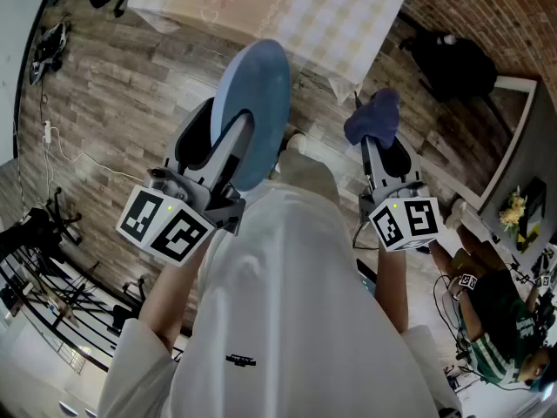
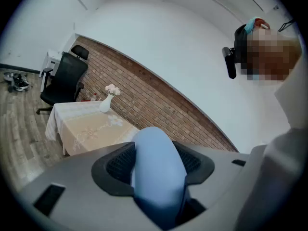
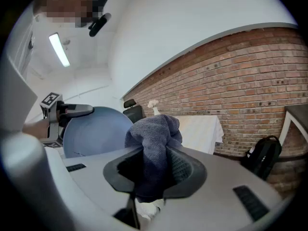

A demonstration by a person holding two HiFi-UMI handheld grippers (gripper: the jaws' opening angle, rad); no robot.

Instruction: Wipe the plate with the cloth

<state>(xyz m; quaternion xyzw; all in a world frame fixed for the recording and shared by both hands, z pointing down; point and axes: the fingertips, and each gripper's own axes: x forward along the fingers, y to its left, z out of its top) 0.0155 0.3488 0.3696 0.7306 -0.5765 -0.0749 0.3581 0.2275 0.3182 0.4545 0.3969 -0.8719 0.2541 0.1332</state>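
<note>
Blue plate (image 1: 255, 103) clamped on edge in my left gripper (image 1: 228, 149), held in air over the wooden floor (image 1: 113, 103). Dark blue cloth (image 1: 374, 118) bunched between the jaws of my right gripper (image 1: 383, 148), beside the plate and apparently not touching it, though the head view is distorted. Covered counter (image 1: 287, 7) lies beyond both, well apart.
</note>
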